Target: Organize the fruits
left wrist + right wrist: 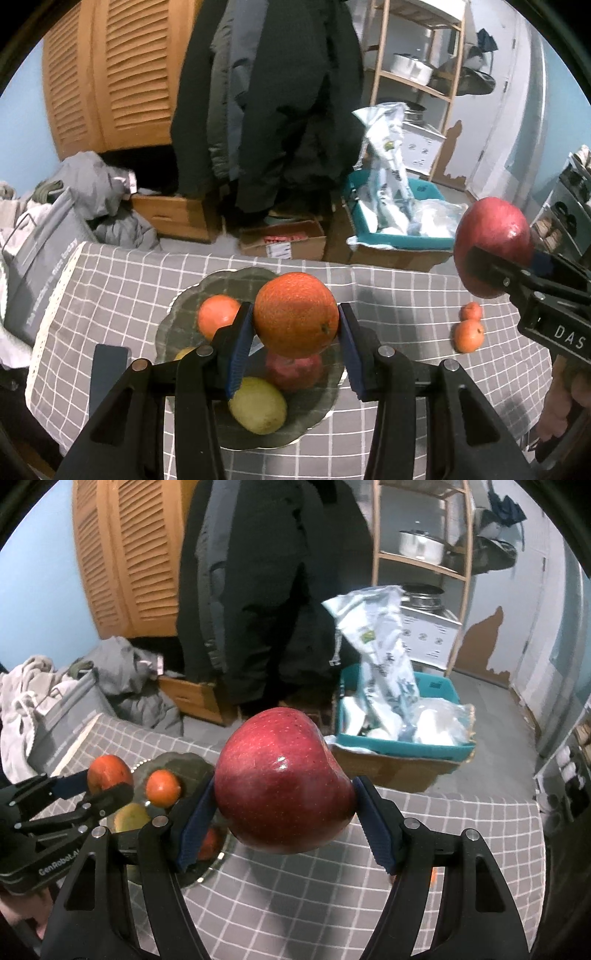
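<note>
A: While both grippers are up over the grey checked tablecloth, what's each one got?
B: Right gripper: pads clamped on the big glossy red apple, held in the air to the right of the dish. Left gripper: blue pads squeezed on the large round orange, directly above the scalloped grey glass dish
A: Dish contents?
B: Yellow-green pear-like fruit at the near side, a dark red apple under the held orange, a smaller orange at the far left
A: Loose fruit?
B: Two small tangerines touching each other on the cloth, right of the dish
</note>
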Motion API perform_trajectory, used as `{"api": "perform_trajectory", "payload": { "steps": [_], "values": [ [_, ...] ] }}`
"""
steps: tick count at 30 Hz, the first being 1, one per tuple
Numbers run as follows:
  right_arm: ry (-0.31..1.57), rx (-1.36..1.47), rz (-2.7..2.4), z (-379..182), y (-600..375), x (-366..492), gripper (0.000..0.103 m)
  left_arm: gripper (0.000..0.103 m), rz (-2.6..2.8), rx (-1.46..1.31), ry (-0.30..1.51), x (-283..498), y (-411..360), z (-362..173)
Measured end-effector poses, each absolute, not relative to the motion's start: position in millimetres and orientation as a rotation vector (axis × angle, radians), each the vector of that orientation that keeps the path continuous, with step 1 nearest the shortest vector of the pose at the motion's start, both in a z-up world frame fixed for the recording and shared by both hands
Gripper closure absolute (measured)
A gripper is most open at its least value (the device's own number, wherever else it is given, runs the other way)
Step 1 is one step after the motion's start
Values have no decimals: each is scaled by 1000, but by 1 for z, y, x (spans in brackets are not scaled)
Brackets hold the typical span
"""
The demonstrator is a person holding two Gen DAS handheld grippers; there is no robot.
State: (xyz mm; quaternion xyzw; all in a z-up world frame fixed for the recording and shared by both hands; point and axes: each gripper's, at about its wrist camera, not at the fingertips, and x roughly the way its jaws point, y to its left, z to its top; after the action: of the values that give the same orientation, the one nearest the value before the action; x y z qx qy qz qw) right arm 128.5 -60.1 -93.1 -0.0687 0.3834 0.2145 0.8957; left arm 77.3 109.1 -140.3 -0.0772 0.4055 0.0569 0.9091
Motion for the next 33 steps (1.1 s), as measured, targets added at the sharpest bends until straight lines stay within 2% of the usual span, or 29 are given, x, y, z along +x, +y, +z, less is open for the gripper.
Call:
{"api": "perform_trajectory", "payload": {
  "steps": [18, 33],
  "values": [
    [887, -195, 561, -139, 22, 136, 30, 57, 180, -258, 966, 85, 167, -204],
    [961, -190, 576, -168, 41, 147, 30, 57, 190, -307, 1054, 98, 178, -239]
  ]
}}
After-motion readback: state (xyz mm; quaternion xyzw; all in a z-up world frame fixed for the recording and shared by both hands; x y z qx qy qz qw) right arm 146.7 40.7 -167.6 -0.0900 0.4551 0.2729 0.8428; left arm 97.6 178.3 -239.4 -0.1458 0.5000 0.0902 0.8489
